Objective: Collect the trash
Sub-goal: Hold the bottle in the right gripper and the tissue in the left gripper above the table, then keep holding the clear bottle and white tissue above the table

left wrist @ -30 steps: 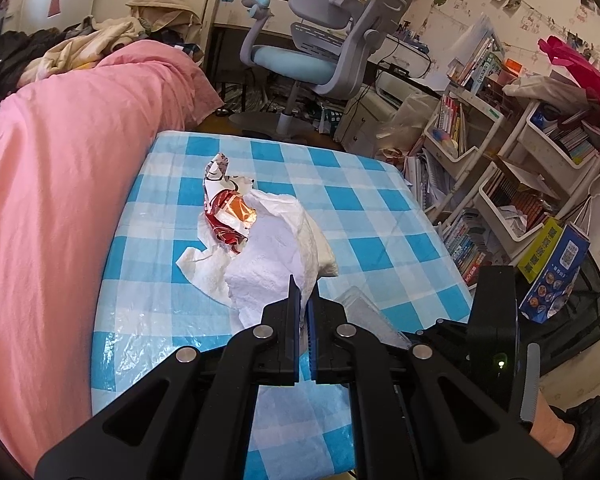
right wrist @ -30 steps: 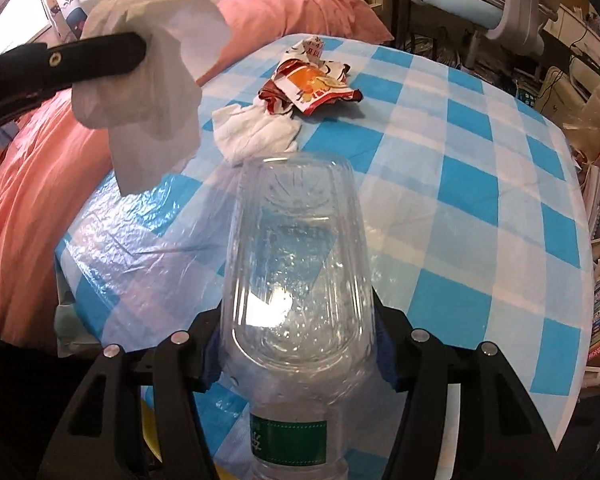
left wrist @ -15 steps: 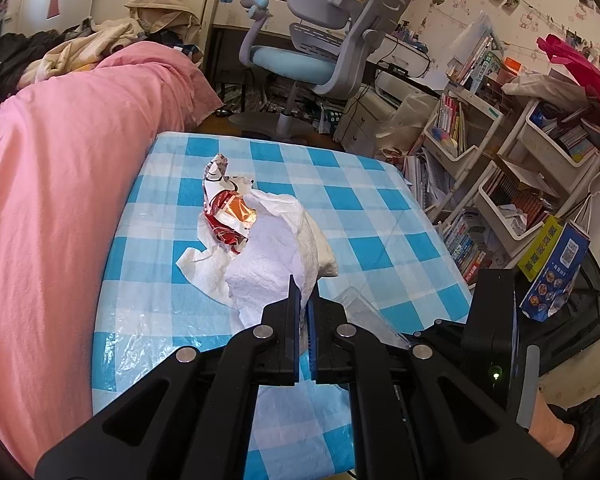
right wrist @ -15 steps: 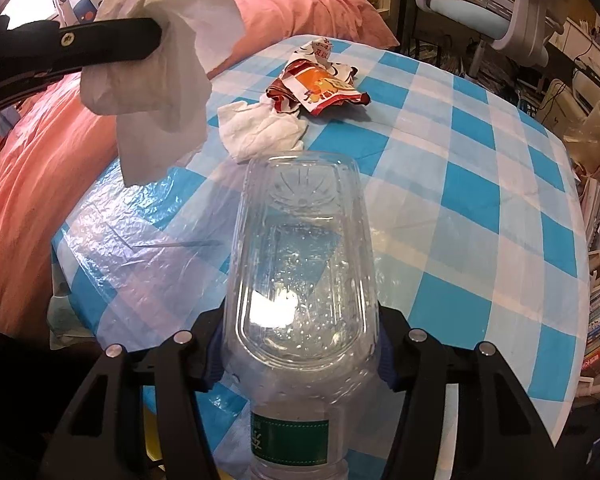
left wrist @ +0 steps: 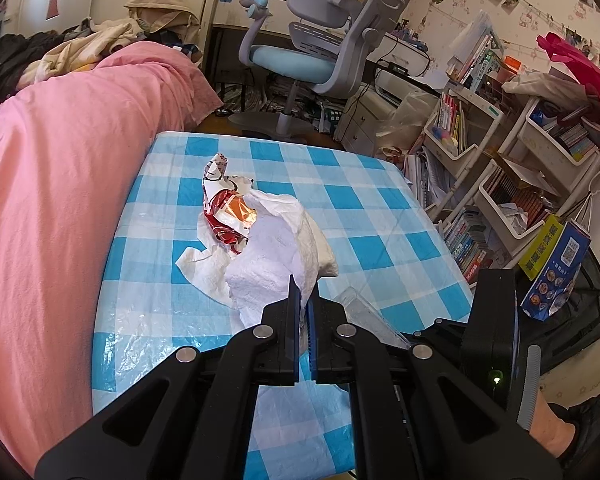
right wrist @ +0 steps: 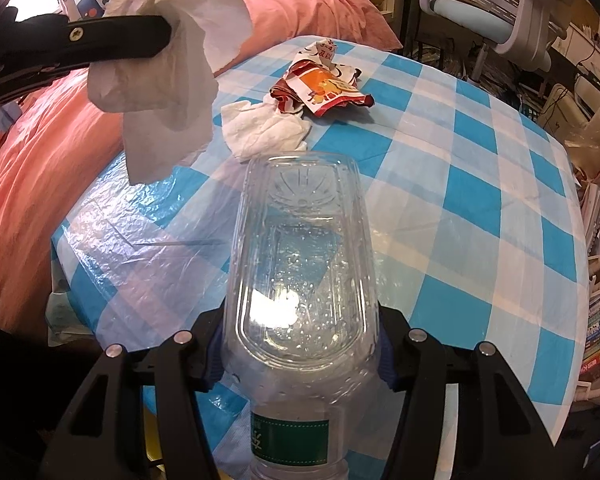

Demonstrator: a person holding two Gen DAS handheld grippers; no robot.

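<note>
My left gripper (left wrist: 304, 292) is shut on a crumpled white paper towel (left wrist: 276, 252) and holds it above the blue checked table (left wrist: 364, 208); the gripper and towel (right wrist: 172, 64) also show at the upper left of the right wrist view. My right gripper (right wrist: 300, 344) is shut on a clear plastic bottle (right wrist: 300, 264) with a green label, held over the table's near edge. On the table lie a red and white snack wrapper (left wrist: 224, 212), also in the right wrist view (right wrist: 324, 84), and a second white tissue (left wrist: 204, 268), also seen there (right wrist: 264, 128).
A pink bed (left wrist: 60, 168) runs along the table's left side. A grey and blue desk chair (left wrist: 320, 48) stands beyond the table. Shelves full of books (left wrist: 512, 184) stand to the right. A blue box (left wrist: 556, 276) leans by the shelves.
The left gripper with the paper towel has risen and shifted right in the right wrist view. The right gripper still holds the bottle; the table trash has not moved.
</note>
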